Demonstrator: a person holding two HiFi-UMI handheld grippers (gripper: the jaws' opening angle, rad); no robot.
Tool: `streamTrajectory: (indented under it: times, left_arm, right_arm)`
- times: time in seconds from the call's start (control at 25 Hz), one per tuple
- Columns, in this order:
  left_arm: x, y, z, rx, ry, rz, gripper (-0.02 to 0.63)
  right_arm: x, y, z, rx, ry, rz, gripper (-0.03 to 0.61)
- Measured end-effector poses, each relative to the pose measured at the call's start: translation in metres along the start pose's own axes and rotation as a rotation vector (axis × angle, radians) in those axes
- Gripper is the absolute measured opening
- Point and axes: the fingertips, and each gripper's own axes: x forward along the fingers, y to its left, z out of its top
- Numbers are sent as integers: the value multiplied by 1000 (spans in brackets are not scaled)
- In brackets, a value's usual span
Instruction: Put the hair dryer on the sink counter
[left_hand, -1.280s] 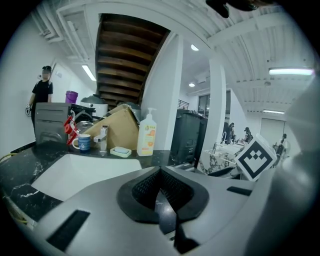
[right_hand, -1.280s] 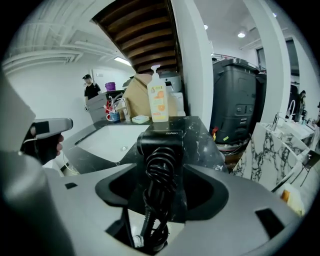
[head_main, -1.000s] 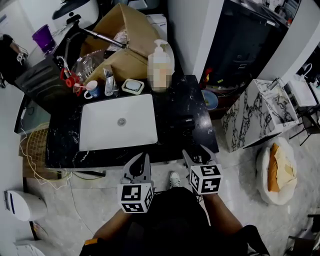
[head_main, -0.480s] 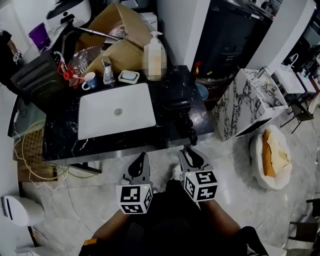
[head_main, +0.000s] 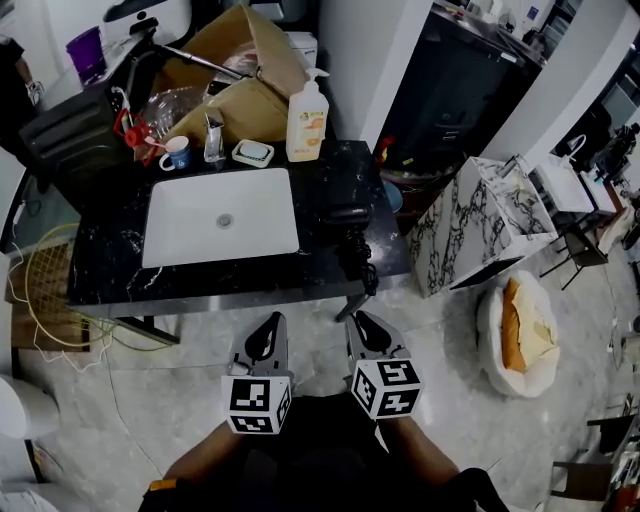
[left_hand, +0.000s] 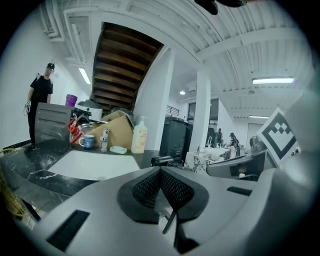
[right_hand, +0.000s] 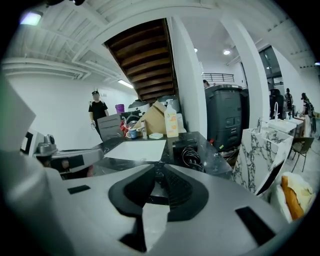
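The black hair dryer (head_main: 347, 213) lies on the dark marble sink counter (head_main: 110, 272), right of the white basin (head_main: 190, 240), with its coiled cord (head_main: 362, 262) trailing toward the front edge. It also shows in the left gripper view, hair dryer (left_hand: 162, 160), and the right gripper view, hair dryer (right_hand: 184, 147). Both grippers hang over the floor in front of the counter, apart from the dryer. My left gripper (head_main: 270, 322) is shut and empty. My right gripper (head_main: 360, 320) has just been closing; its tips meet with nothing between them.
A soap bottle (head_main: 308, 105), soap dish (head_main: 252, 152), mug (head_main: 180, 153) and cardboard box (head_main: 240, 60) crowd the counter's back. A marble-patterned cabinet (head_main: 480, 225) and a round cushion (head_main: 520, 335) stand to the right. A person in black (right_hand: 98, 110) stands beyond the counter.
Both grippers have drawn back from the counter's front edge toward my body. The right jaws, open beside the counter before, have come together empty. The dryer stays on the counter.
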Motion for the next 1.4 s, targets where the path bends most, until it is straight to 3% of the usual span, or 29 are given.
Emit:
streamTrajectory:
  times: [0.24, 0.56, 1.4]
  left_arm:
    - [12, -19, -16, -1, 32, -29, 6]
    - [22, -40, -8, 21, 28, -58, 6]
    - [7, -31, -6, 33, 13, -17, 6]
  right_arm:
    - [-11, -12, -14, 9, 7, -9, 58]
    - [-17, -26, -15, 31, 7, -12, 49]
    - [-21, -9, -11, 32, -20, 66, 15]
